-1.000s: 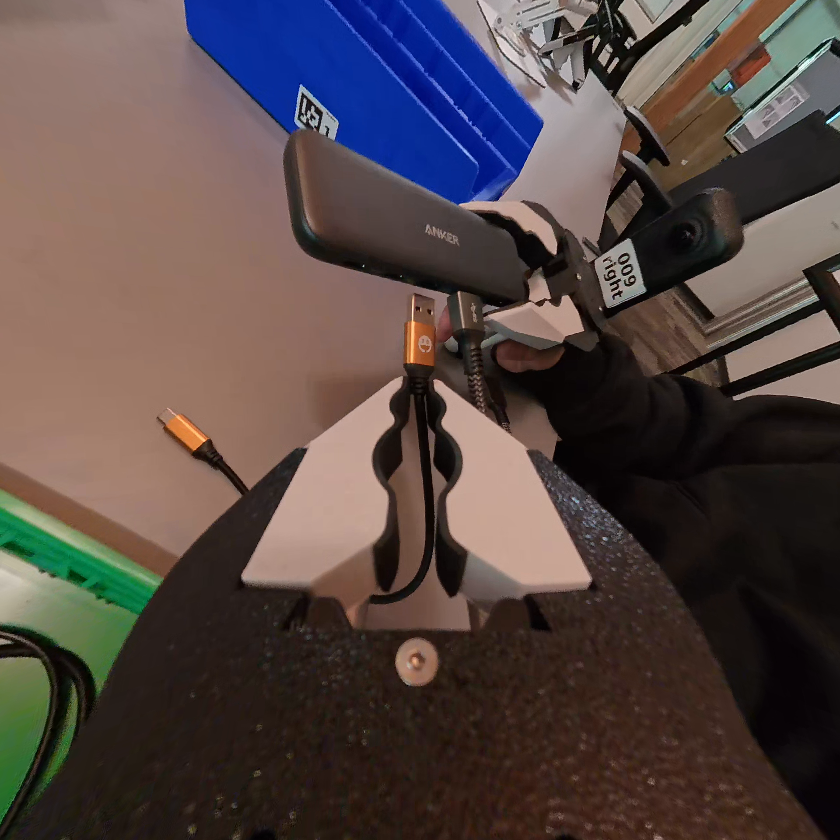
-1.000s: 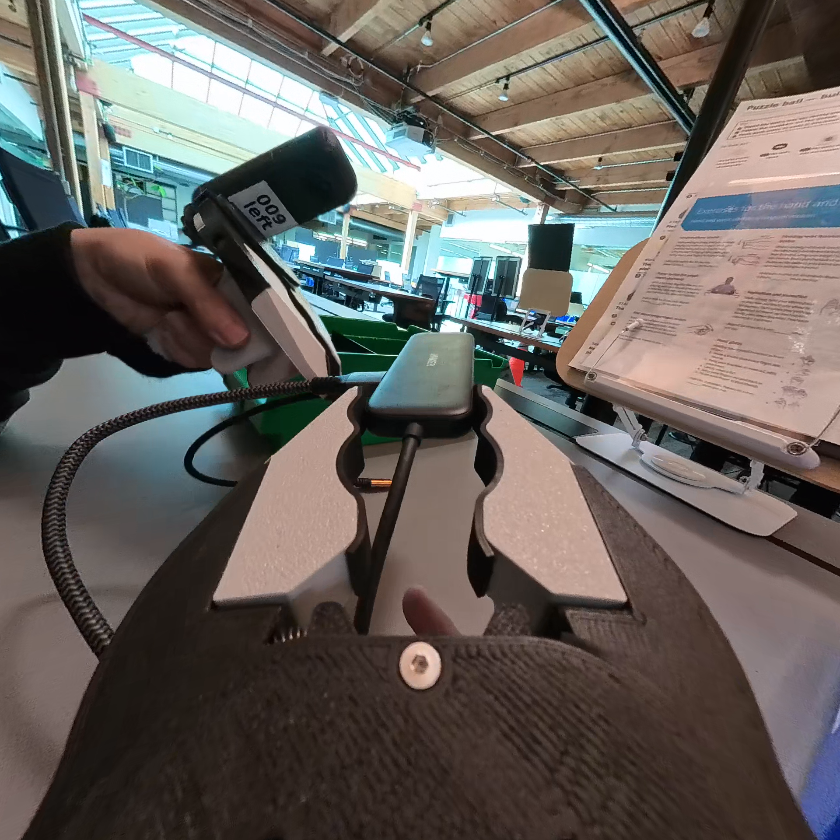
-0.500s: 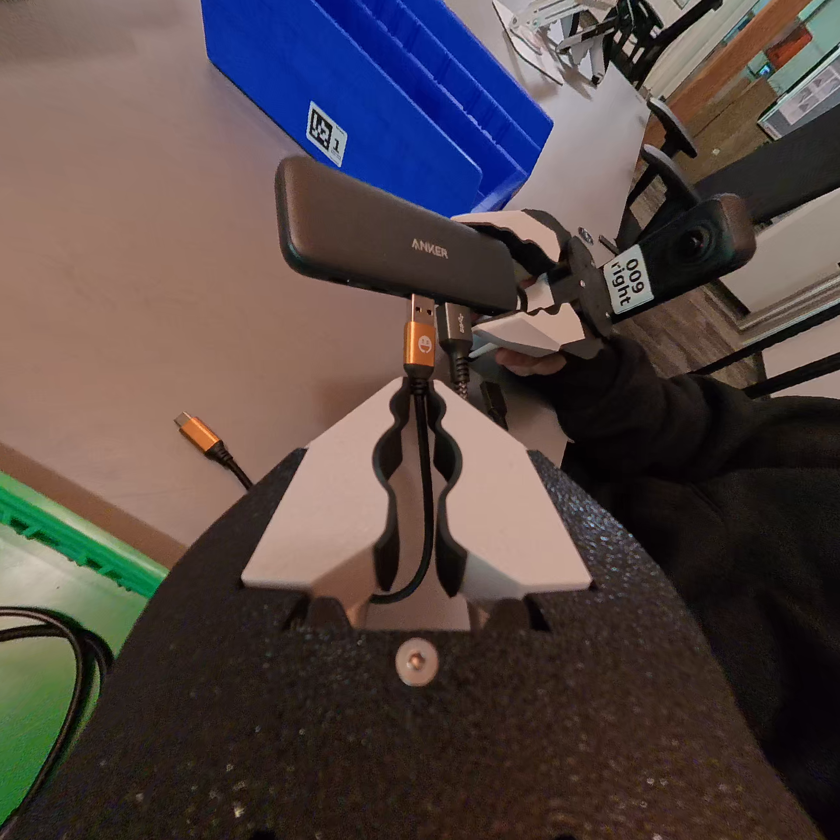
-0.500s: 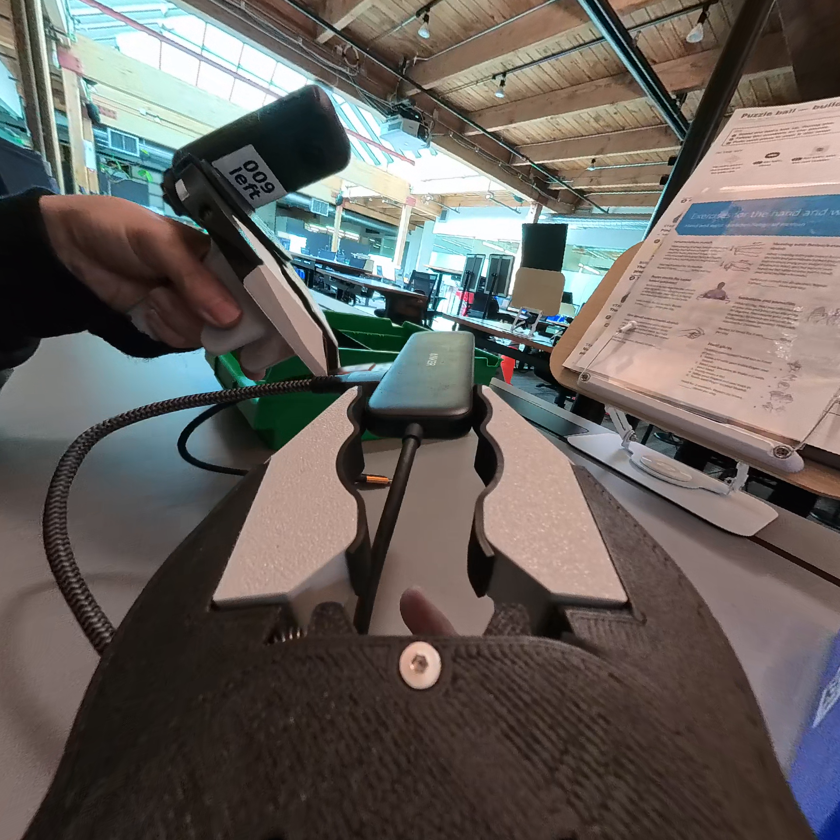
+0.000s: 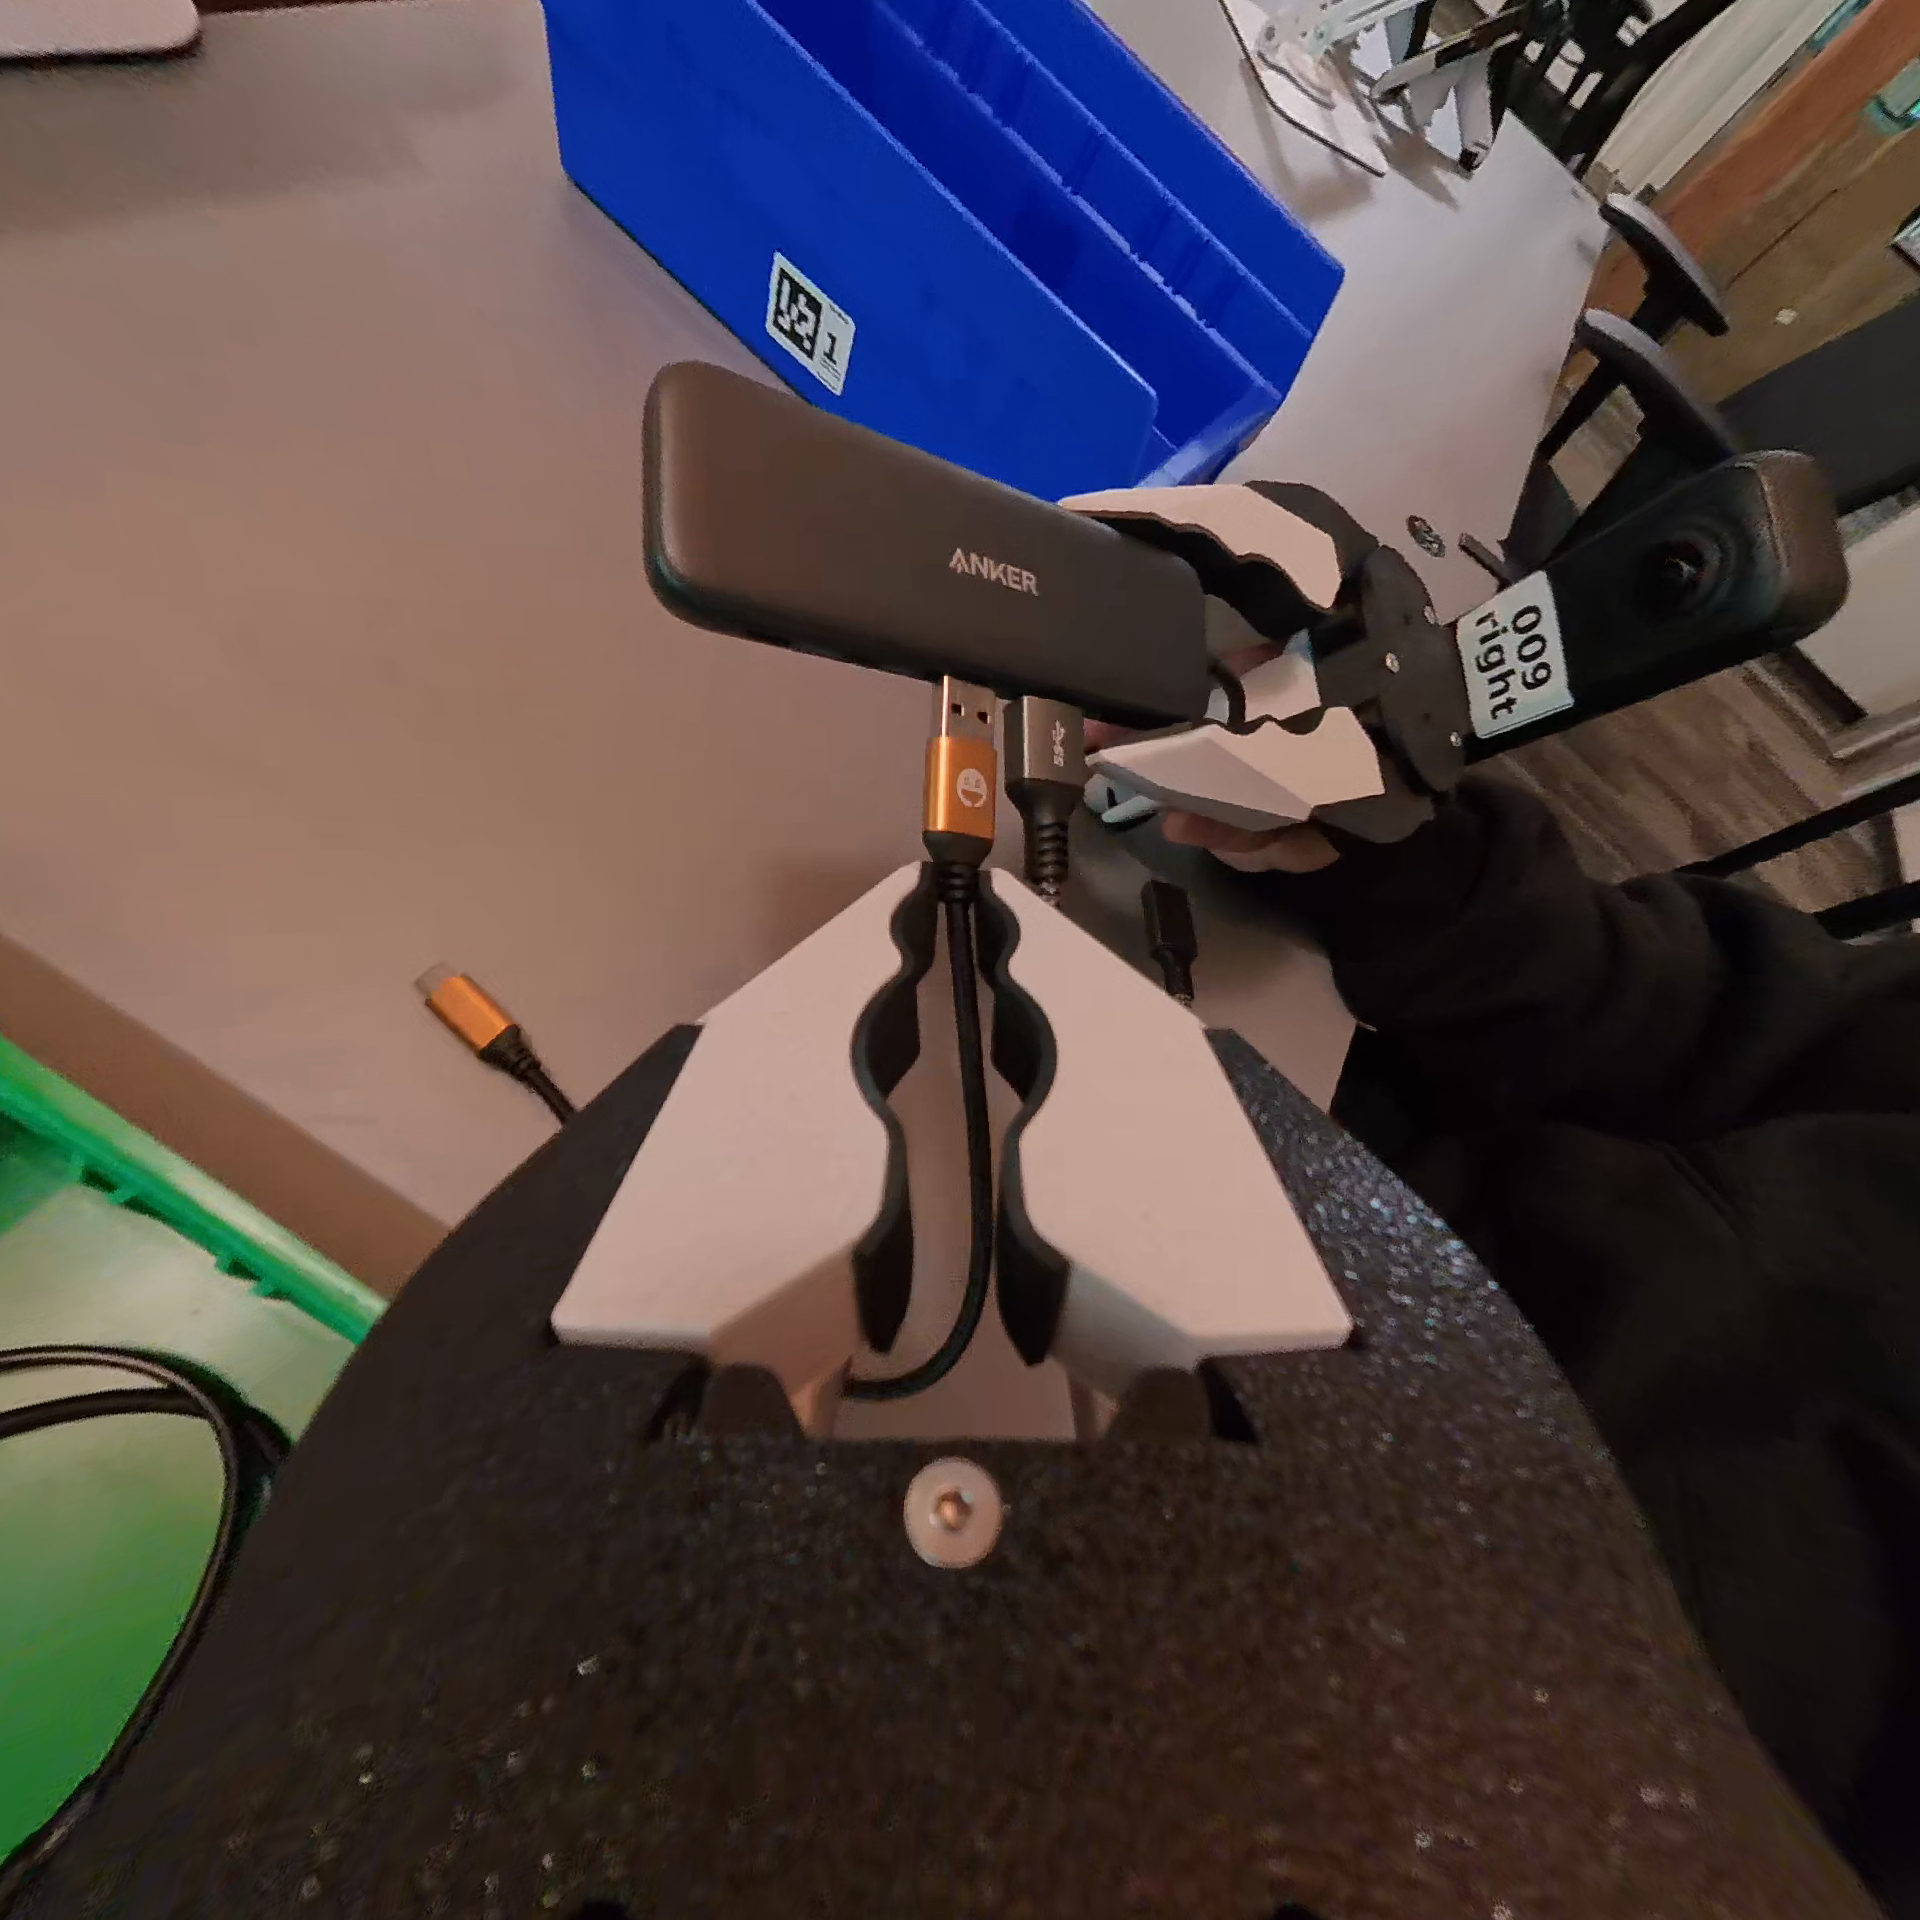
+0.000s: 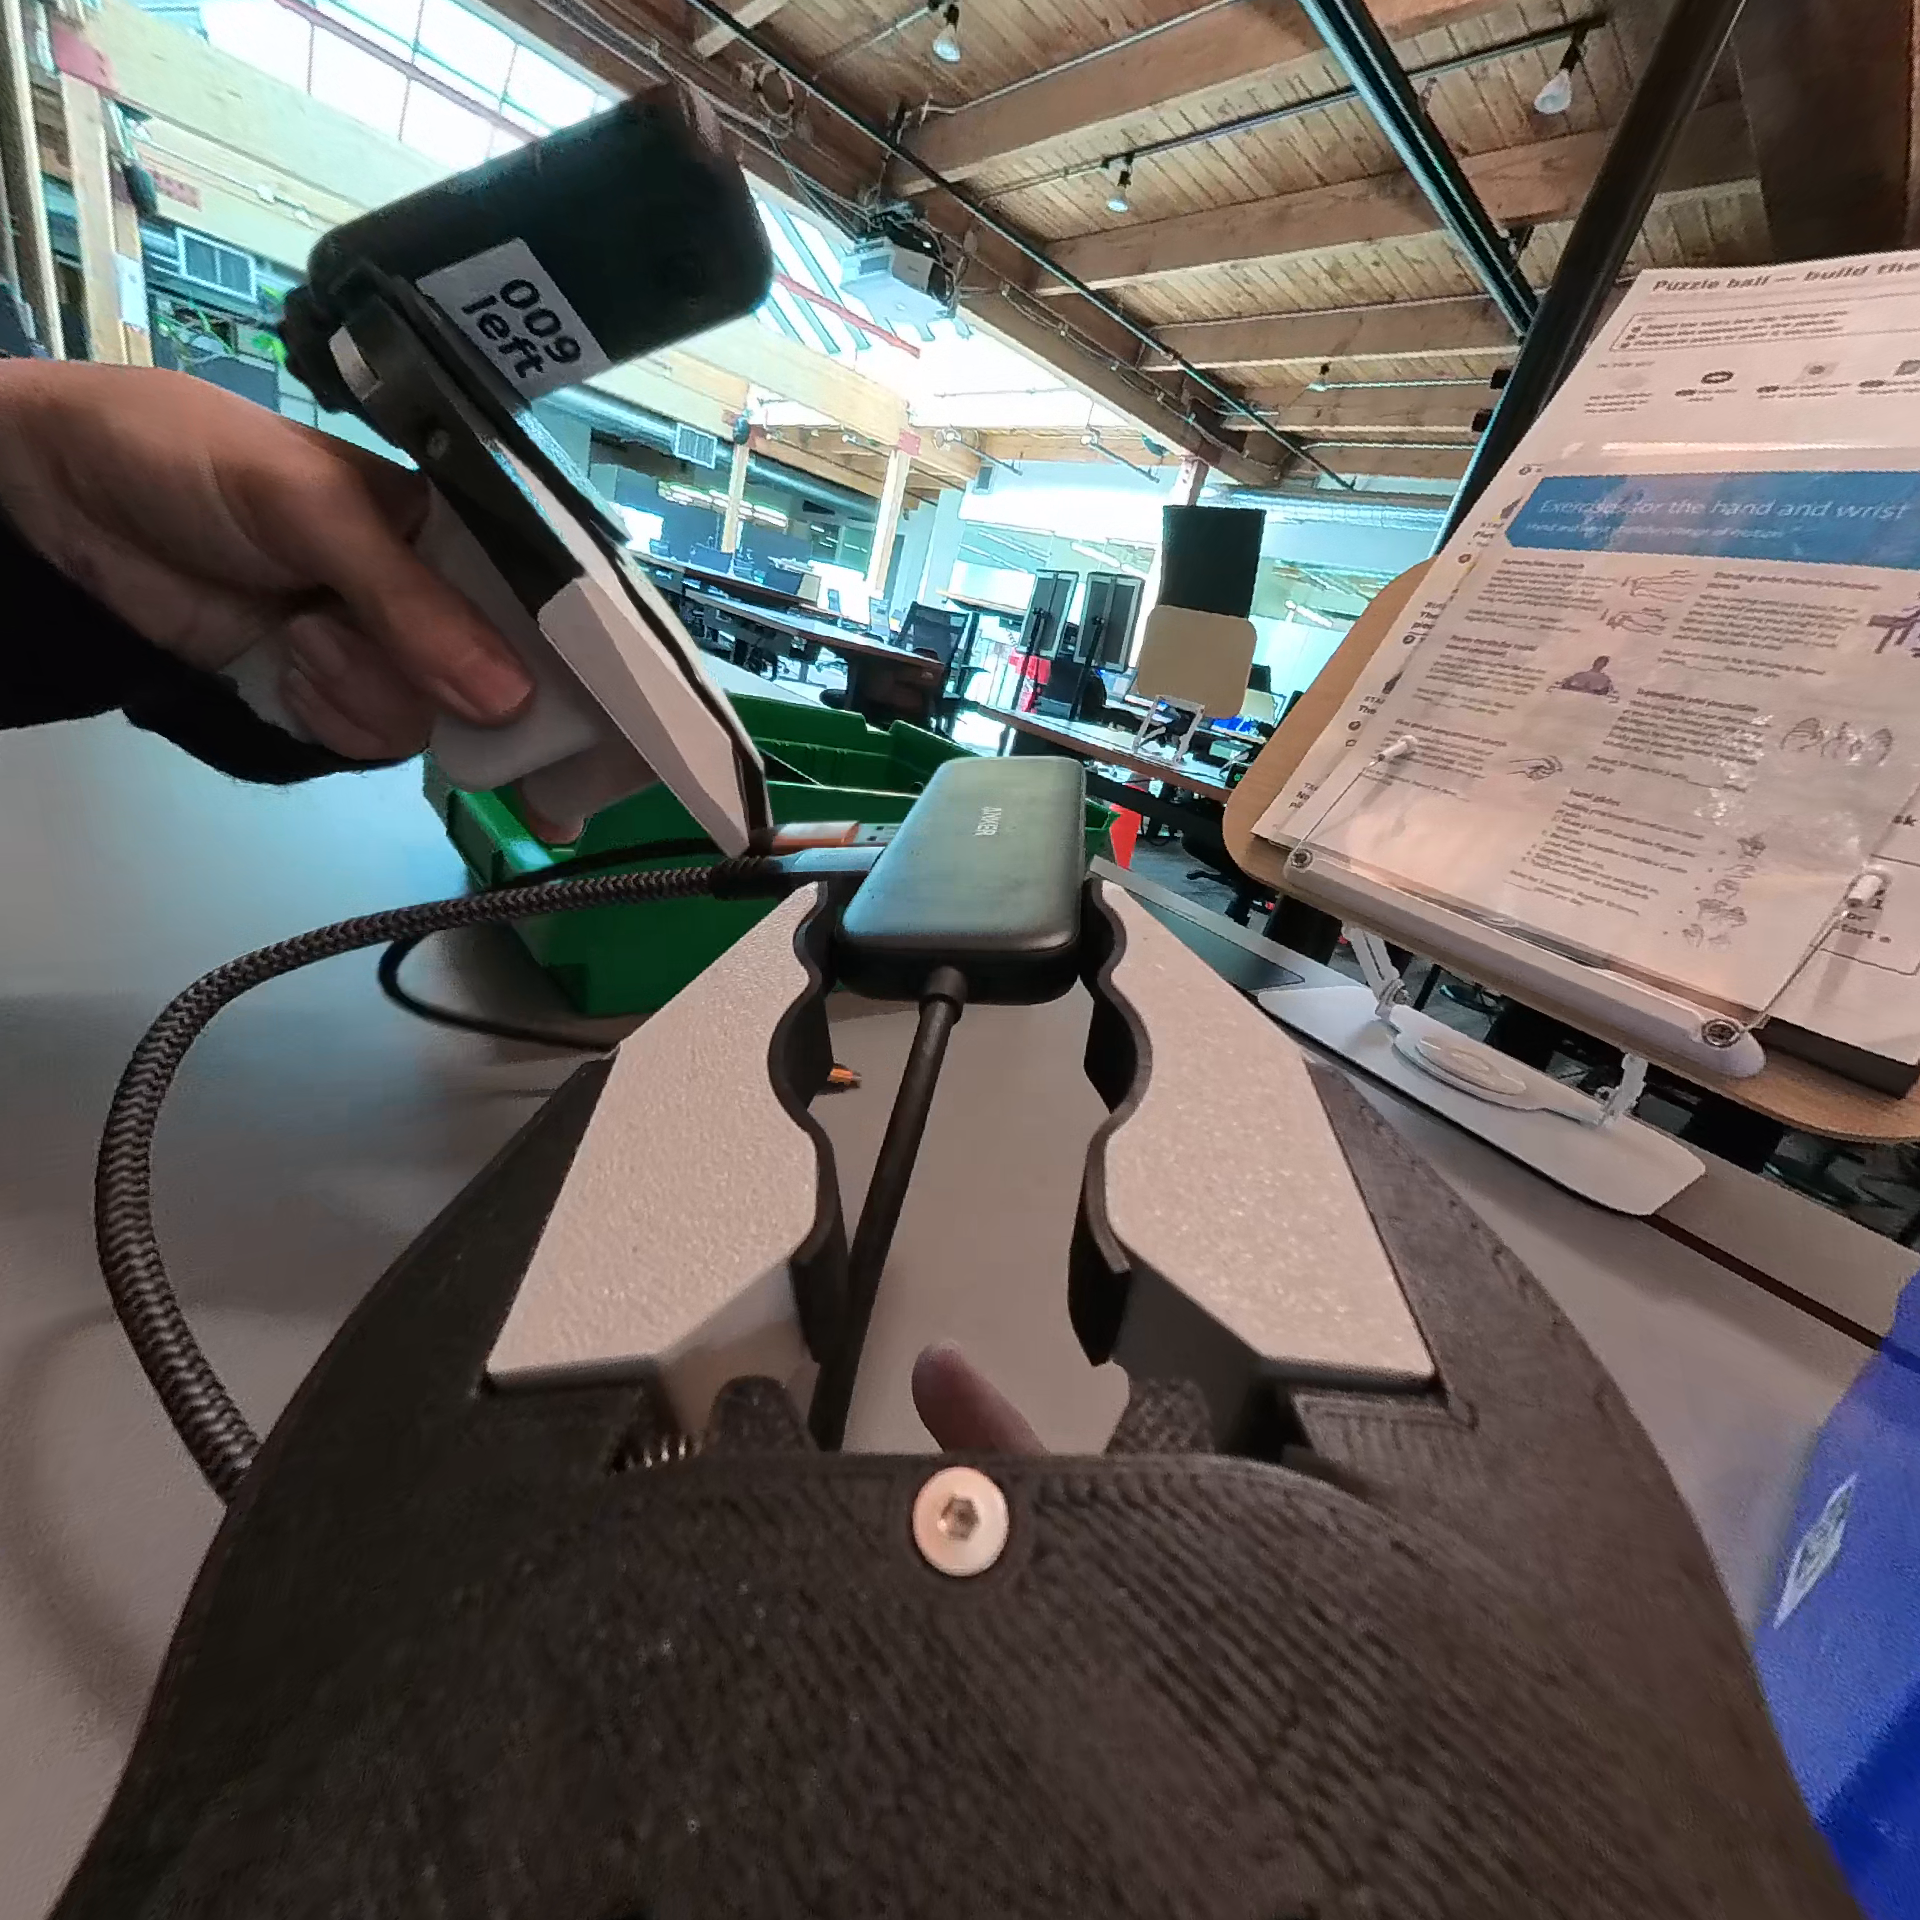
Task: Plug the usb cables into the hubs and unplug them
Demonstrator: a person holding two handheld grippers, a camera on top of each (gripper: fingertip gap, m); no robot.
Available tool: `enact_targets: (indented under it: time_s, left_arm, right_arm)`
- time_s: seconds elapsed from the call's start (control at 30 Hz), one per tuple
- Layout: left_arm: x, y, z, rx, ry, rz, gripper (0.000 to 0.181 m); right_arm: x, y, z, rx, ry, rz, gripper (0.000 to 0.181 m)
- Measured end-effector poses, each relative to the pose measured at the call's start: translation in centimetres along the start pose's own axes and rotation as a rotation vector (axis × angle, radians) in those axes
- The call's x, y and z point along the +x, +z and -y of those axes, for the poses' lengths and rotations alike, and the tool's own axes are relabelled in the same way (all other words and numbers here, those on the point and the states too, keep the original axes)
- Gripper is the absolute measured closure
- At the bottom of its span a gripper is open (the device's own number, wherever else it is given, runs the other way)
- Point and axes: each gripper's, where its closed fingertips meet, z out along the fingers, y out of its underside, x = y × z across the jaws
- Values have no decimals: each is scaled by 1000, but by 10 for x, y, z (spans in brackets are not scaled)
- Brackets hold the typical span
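Observation:
My left gripper is shut on the orange USB cable just behind its plug. The plug's metal tip points up and meets the lower side edge of the dark grey hub. I cannot tell whether the tip has entered a port. A grey braided USB plug sits in the hub right beside it. My right gripper is shut on the near end of the hub and holds it in the air, level. In the right wrist view the orange plug lies against the hub's left side.
A blue bin stands on the table behind the hub. A green bin with a black cable is at the left. The orange cable's other end and the hub's own black connector lie on the table. A document stand is at the right.
The orange plug and the hub have come together: the gap below the hub has closed and the plug's tip now touches its side edge. Both grips are unchanged.

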Motion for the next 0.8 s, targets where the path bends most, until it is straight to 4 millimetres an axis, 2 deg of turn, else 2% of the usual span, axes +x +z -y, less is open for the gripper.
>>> enact_targets:
  time_s: [0.4,0.63,0.8]
  left_arm:
    - [-2,0,5,66,-115,-120,177]
    - [-3,2,8,67,-63,-47,176]
    - [-2,5,19,129,21,4,176]
  right_arm:
    - [2,0,-2,-10,-61,-29,136]
    - [1,1,-2,-12,-44,-18,136]
    - [8,-1,-2,-4,-18,-47,136]
